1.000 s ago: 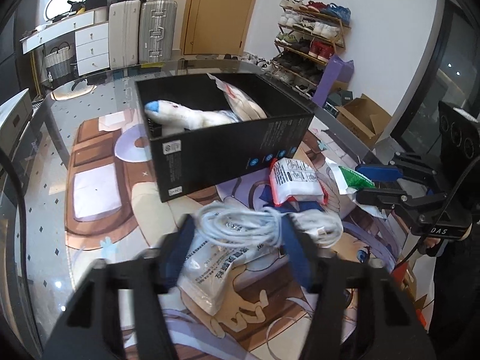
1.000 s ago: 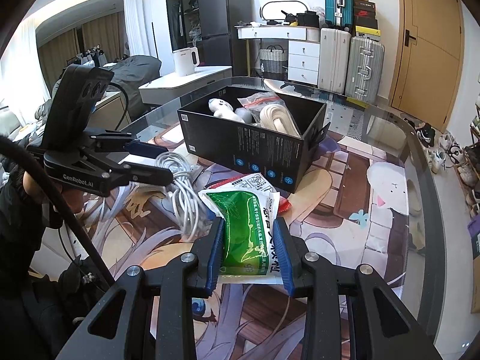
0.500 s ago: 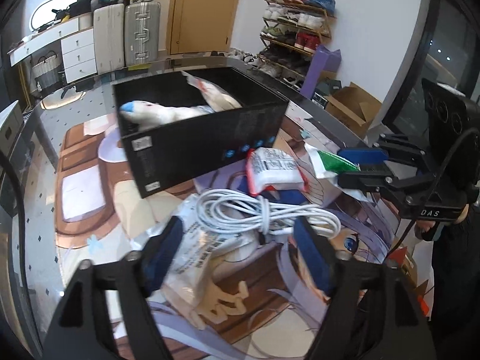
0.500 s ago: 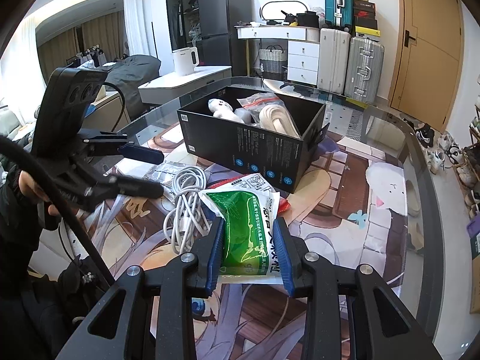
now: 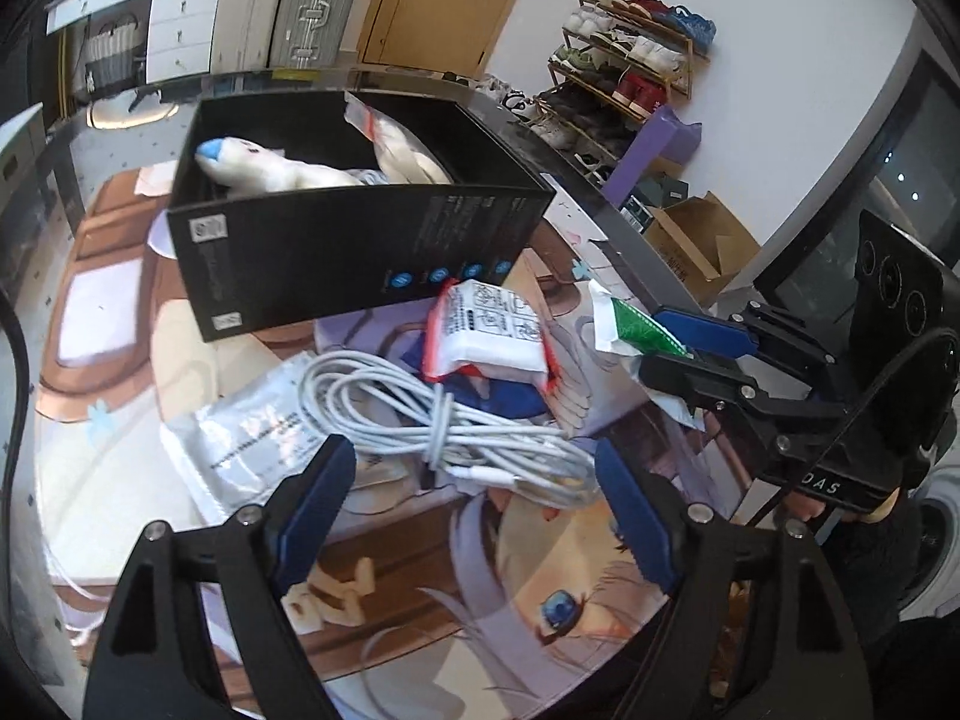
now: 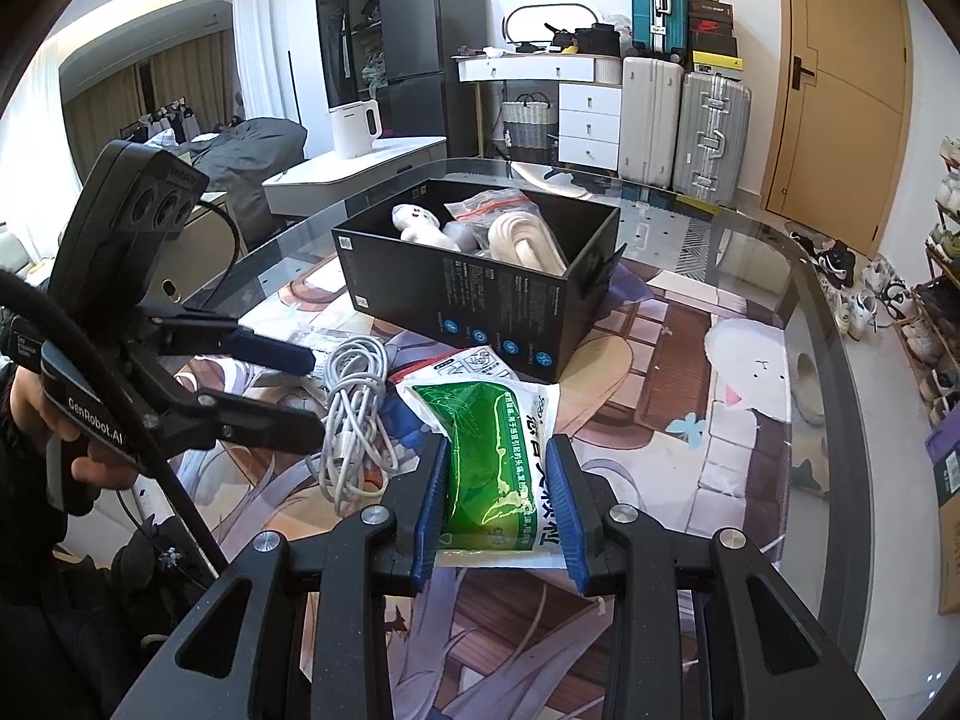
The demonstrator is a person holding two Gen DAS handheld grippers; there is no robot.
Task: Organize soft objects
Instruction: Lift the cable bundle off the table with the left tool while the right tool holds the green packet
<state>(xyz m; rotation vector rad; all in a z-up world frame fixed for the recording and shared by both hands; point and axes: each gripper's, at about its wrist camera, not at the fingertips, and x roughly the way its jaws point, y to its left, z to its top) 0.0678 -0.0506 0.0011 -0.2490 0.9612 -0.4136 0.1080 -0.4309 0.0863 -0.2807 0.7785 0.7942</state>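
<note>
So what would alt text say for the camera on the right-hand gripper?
The right gripper is shut on a green-and-white packet above a glass table. Beside it lies a bundled white cable, with the open left gripper next to that. Behind them, a black box holds a white plush toy and bagged items.

The glass bench (image 6: 804, 324) had a cartoon picture under its top. On it sat a black box (image 6: 480, 294), a white cable bundle (image 5: 444, 420), a clear plastic bag (image 5: 252, 444) and a red-edged white packet (image 5: 492, 330).
</note>
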